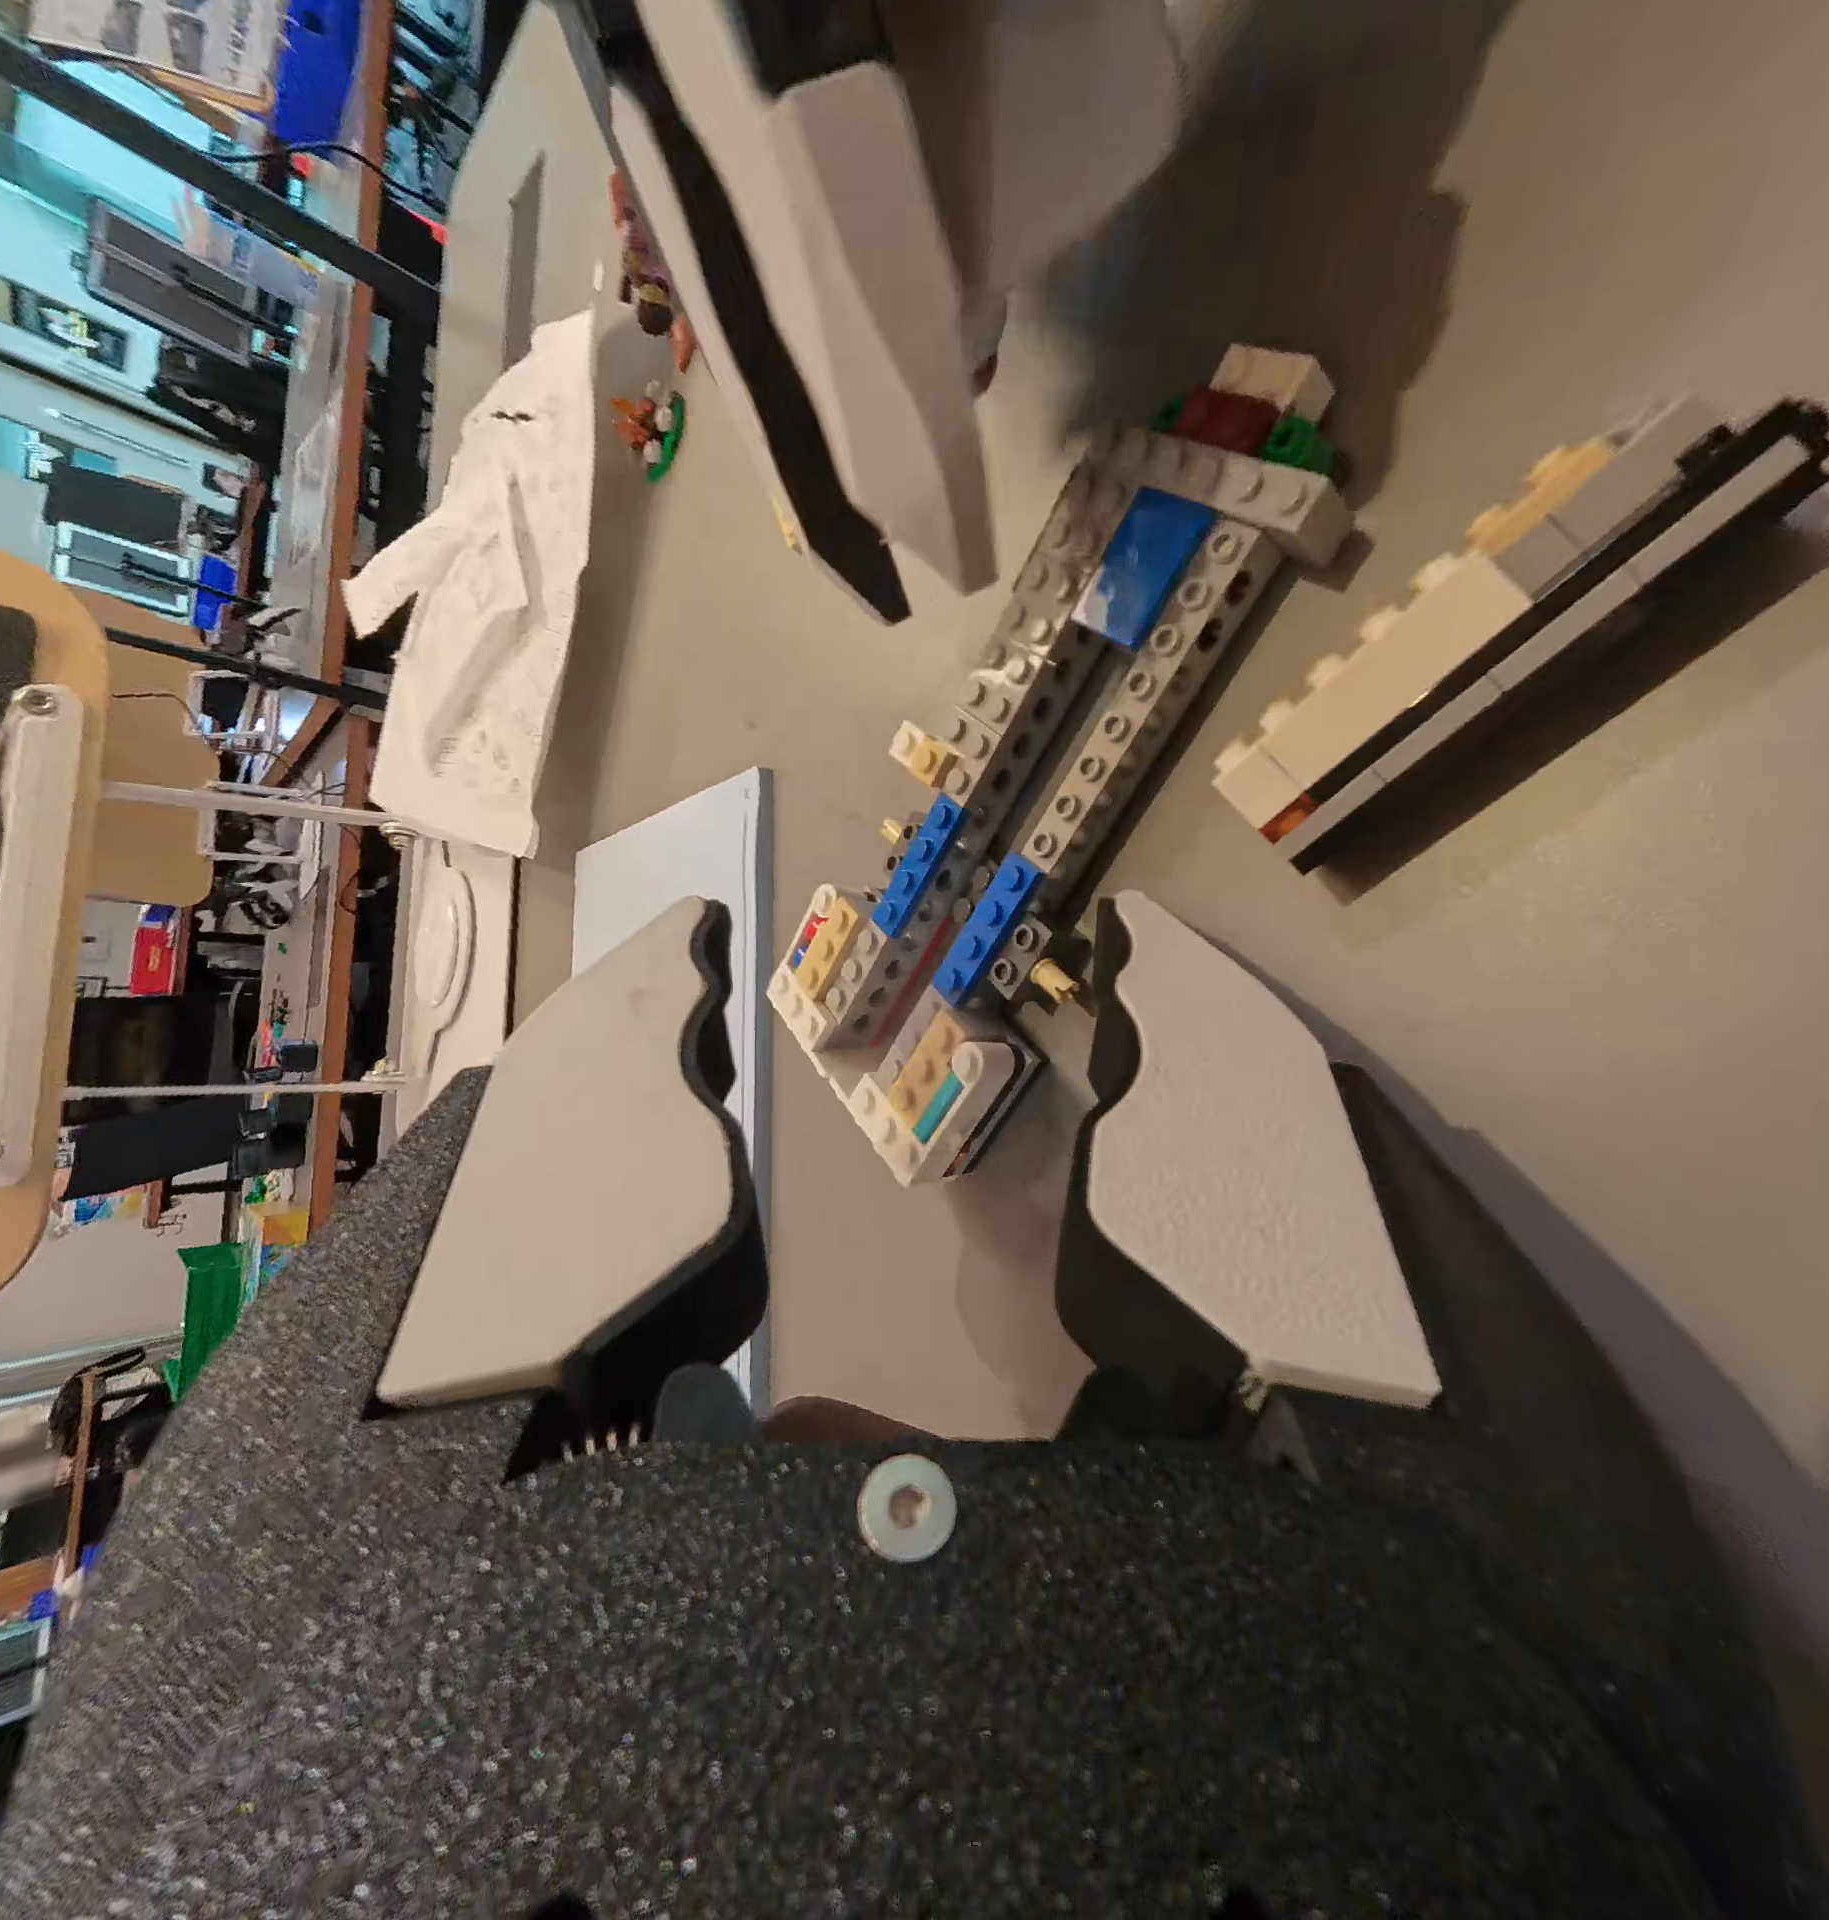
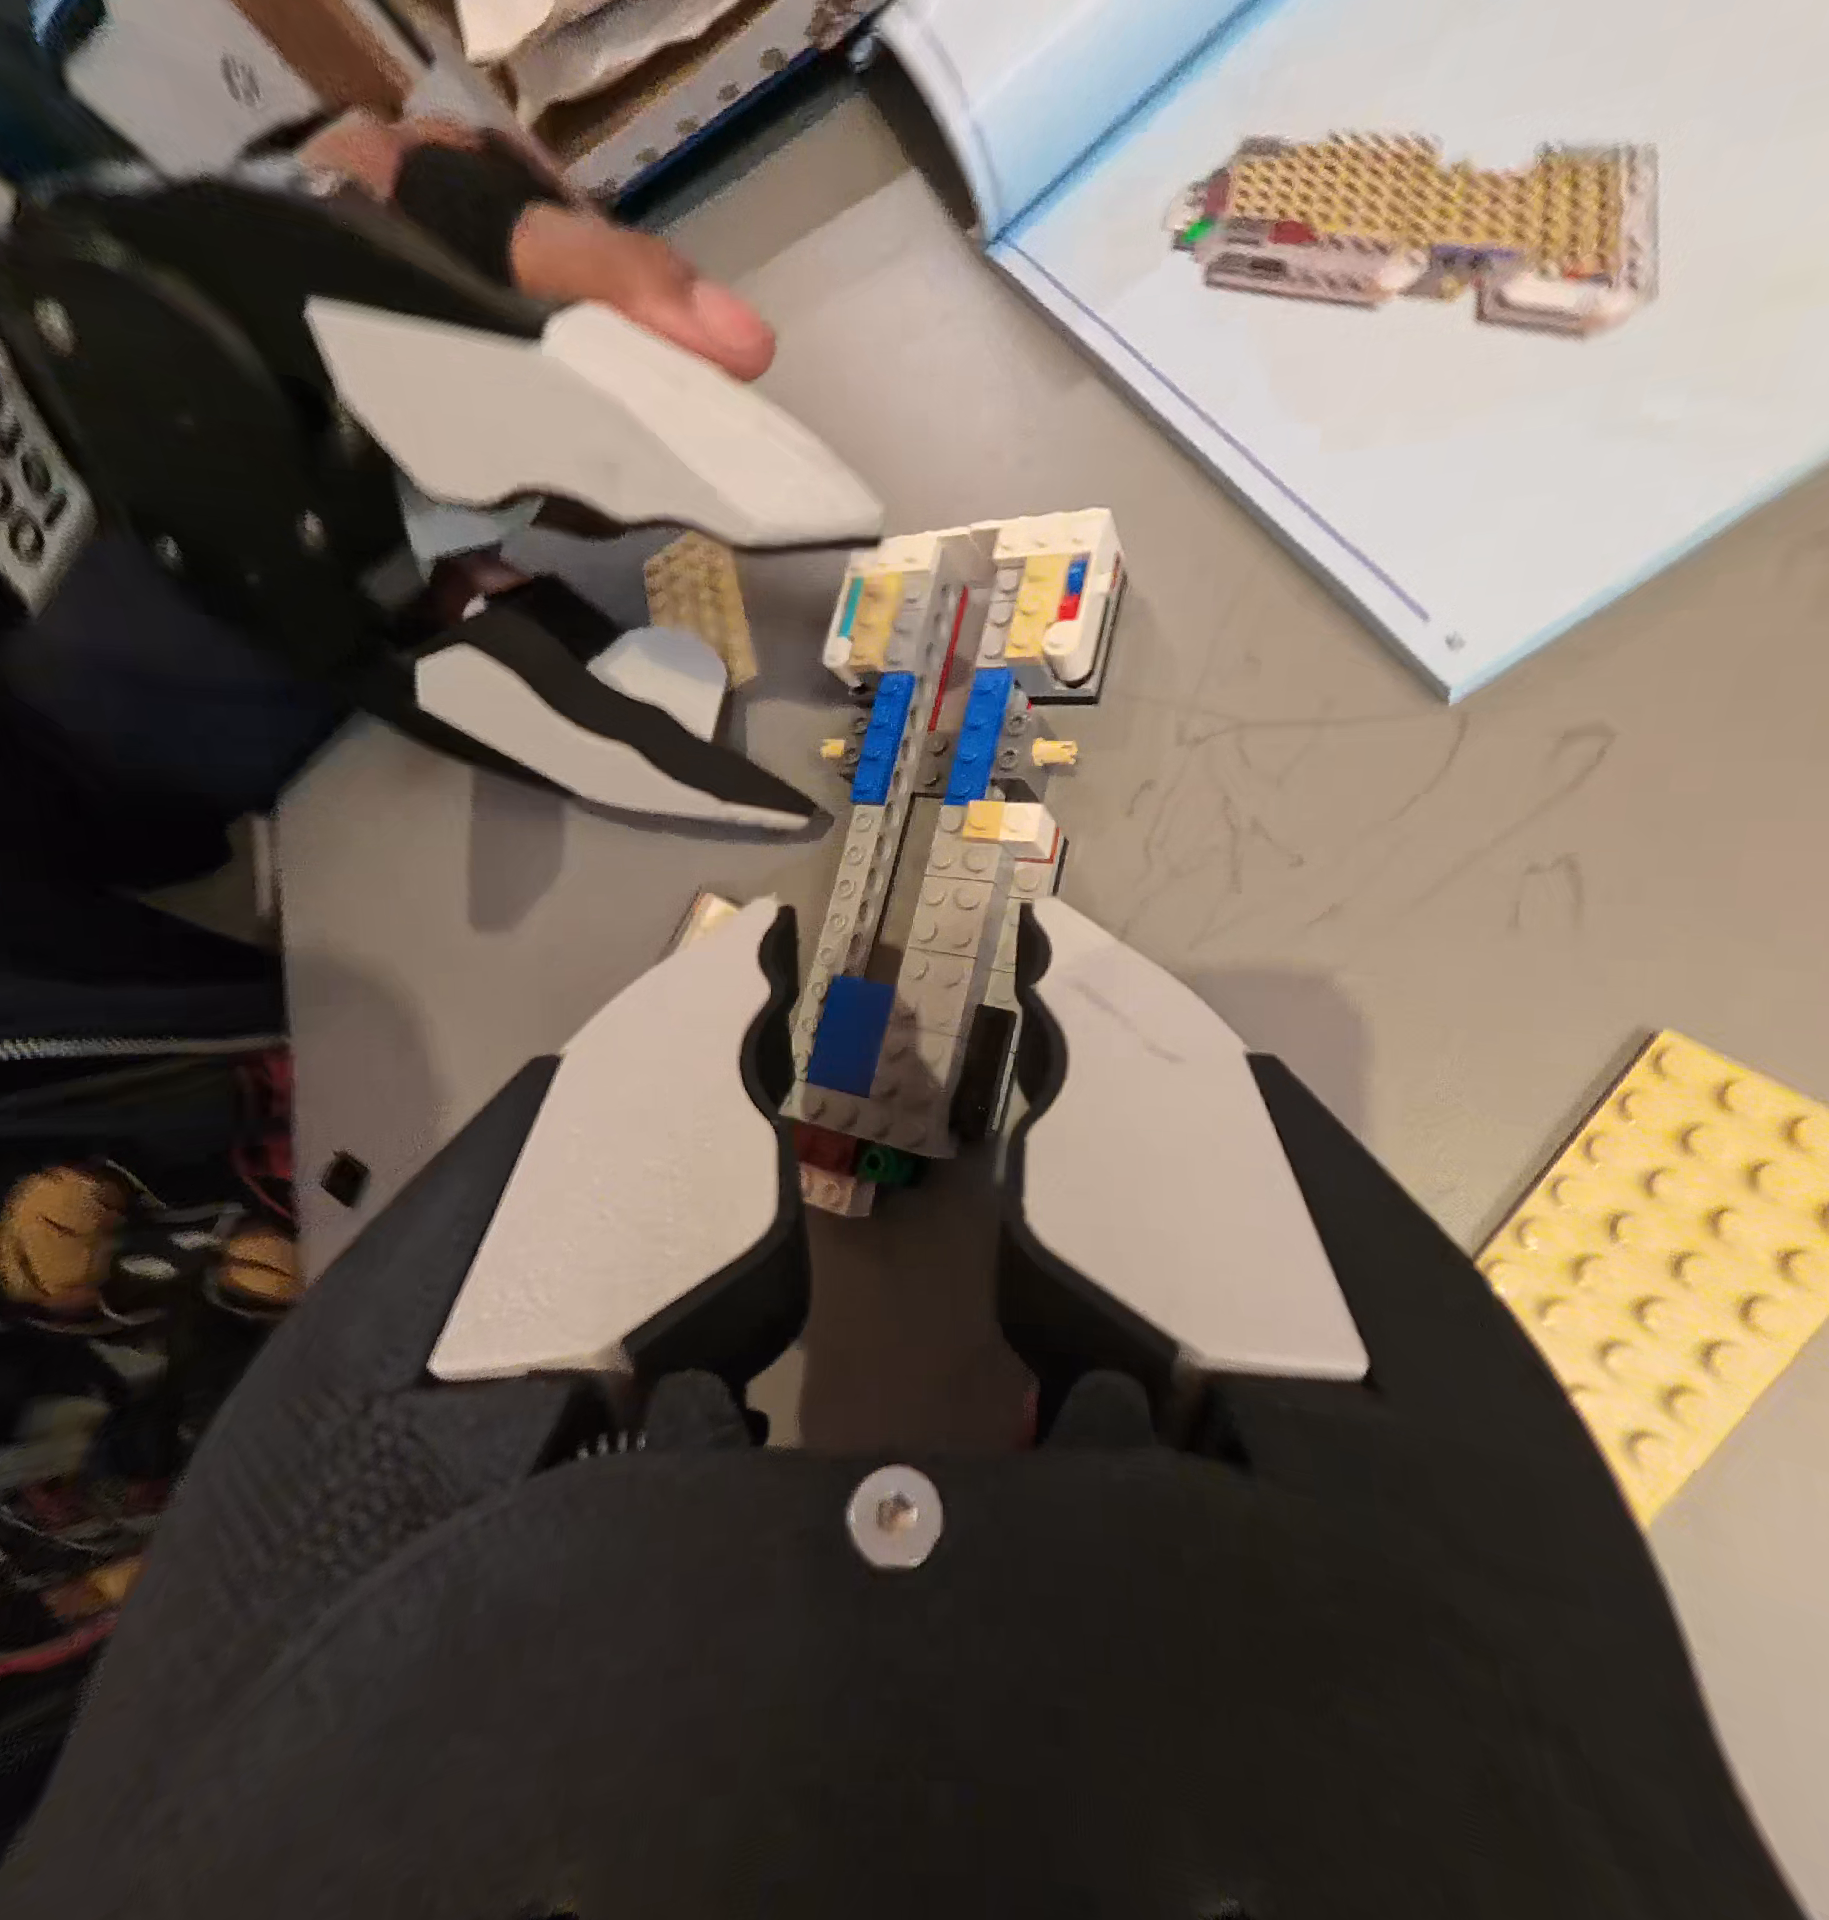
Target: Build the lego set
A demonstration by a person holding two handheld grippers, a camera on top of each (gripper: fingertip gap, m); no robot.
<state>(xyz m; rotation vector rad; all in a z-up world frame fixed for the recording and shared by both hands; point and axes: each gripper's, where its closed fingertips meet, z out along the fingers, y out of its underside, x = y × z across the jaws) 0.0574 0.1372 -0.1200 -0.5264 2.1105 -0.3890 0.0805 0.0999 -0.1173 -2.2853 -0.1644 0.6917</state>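
Brick model (image 2: 925, 914) lying between right gripper (image 2: 899, 1013) pads; left gripper (image 2: 837, 675) sitting ahead-left; booklet (image 2: 1461, 416) ahead-right; studded plate (image 2: 1668, 1247) probably lying flat, right.

A grey table (image 1: 1616, 260) is filling both views; beyond it, dark shelving (image 1: 162, 312) and what may be a wooden chair (image 1: 58, 727) are showing.

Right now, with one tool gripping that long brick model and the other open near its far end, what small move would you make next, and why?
Probably ease the open left tool forward around the brick model's wide end, then close. The right tool already clamps the narrow end, while the left fingers flank the wide end without touching it.
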